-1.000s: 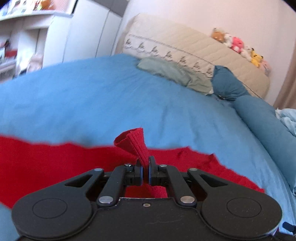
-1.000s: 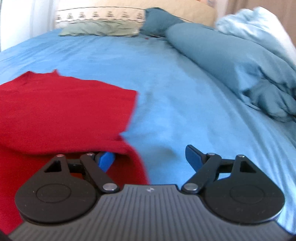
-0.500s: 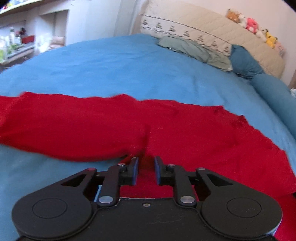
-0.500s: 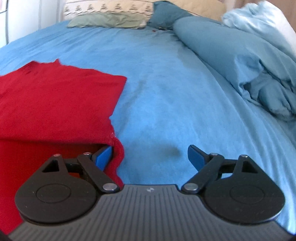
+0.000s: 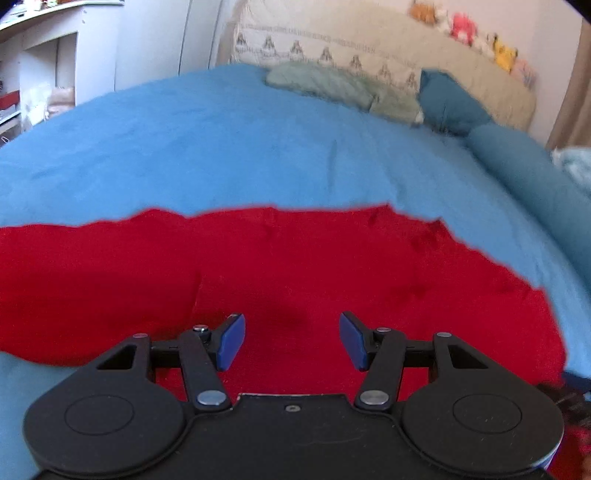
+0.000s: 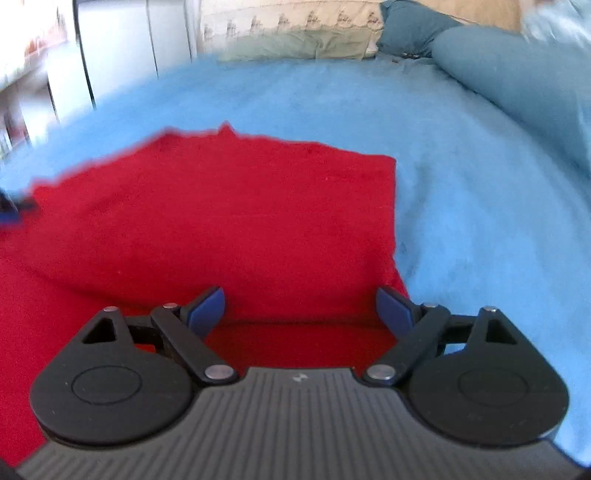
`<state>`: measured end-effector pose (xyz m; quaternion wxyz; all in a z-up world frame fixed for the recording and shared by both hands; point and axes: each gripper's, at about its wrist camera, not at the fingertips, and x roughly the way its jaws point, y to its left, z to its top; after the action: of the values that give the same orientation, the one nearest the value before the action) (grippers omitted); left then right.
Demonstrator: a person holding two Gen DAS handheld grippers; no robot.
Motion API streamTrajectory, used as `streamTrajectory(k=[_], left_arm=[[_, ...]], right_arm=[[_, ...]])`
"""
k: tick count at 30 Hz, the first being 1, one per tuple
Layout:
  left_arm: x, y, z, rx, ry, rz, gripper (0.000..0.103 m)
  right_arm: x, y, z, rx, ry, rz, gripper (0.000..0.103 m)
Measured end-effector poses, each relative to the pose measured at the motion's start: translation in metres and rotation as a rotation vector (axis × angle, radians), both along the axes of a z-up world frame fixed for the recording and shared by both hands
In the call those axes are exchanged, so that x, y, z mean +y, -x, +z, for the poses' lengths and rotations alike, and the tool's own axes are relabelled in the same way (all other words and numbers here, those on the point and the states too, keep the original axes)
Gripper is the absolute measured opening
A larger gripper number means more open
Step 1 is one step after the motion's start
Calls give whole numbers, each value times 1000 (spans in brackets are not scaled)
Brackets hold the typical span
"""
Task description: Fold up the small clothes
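A red knitted garment lies folded over on the blue bed sheet. My left gripper hangs open and empty just above the garment's middle. In the right wrist view the same red garment fills the lower left, with a folded layer on top and its right edge straight. My right gripper is open and empty over the garment's near right corner. A dark blur at the far left edge of the right wrist view looks like part of the left gripper.
Pillows and a beige headboard with soft toys stand at the far end. A rolled blue duvet lies along the right side. White shelves stand to the left of the bed.
My left gripper let go of the red fabric and opened wide; the fabric now lies flat. My right gripper stayed open and moved left, over the garment's corner.
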<state>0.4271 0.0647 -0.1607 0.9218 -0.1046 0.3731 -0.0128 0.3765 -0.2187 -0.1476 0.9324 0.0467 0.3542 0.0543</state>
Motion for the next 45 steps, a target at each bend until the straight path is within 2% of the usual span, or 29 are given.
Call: streamTrajectory(k=[4, 8, 10, 12, 13, 15, 18, 20, 22, 25, 27, 29, 32, 36, 39, 41, 43, 45], left_arm=[[9, 7, -11, -21, 12, -21, 62], [6, 13, -11, -30, -8, -23, 62], [5, 14, -11, -30, -17, -26, 62], [5, 13, -11, -26, -21, -33, 62], [5, 14, -10, -24, -18, -35, 62], [7, 12, -10, -24, -5, -35, 62], [8, 13, -10, -27, 7, -27, 62], [6, 13, -10, -29, 0, -23, 62], [2, 12, -11, -32, -15, -24, 63], [2, 12, -11, -31, -26, -33, 63], [2, 12, -11, -32, -24, -34, 63], [2, 12, -10, -35, -34, -41, 63], [1, 19, 0, -40, -49, -23, 63], [11, 49, 37, -95, -41, 33, 63], [30, 77, 71, -134, -36, 76, 77], [51, 98, 93, -168, -18, 117, 103], [74, 116, 108, -201, 0, 152, 103], [99, 127, 116, -200, 17, 189, 103]], right_arm=[[2, 8, 11, 0, 19, 25, 103], [9, -2, 26, -79, -19, 55, 103], [13, -26, 23, -49, -8, 32, 103], [6, -44, 10, 18, -4, -34, 103], [-2, -47, 4, 21, -16, -58, 103], [-8, -48, 5, 9, -52, -78, 103], [2, -51, 19, -45, -25, -53, 103], [10, -67, 24, -75, 9, -39, 103], [13, -94, 20, -49, 15, -48, 103], [0, -133, 3, 43, 6, -124, 103], [-11, -136, -1, 21, -37, -155, 103], [-10, -137, 3, 23, -25, -154, 103], [1, -125, 20, 0, 4, -125, 103], [18, -89, 66, -78, -6, -93, 103], [41, -53, 111, -123, -6, -72, 103], [59, -36, 134, -135, -1, -49, 103], [81, -18, 150, -130, -13, -20, 103], [105, -8, 156, -95, -36, 15, 103]])
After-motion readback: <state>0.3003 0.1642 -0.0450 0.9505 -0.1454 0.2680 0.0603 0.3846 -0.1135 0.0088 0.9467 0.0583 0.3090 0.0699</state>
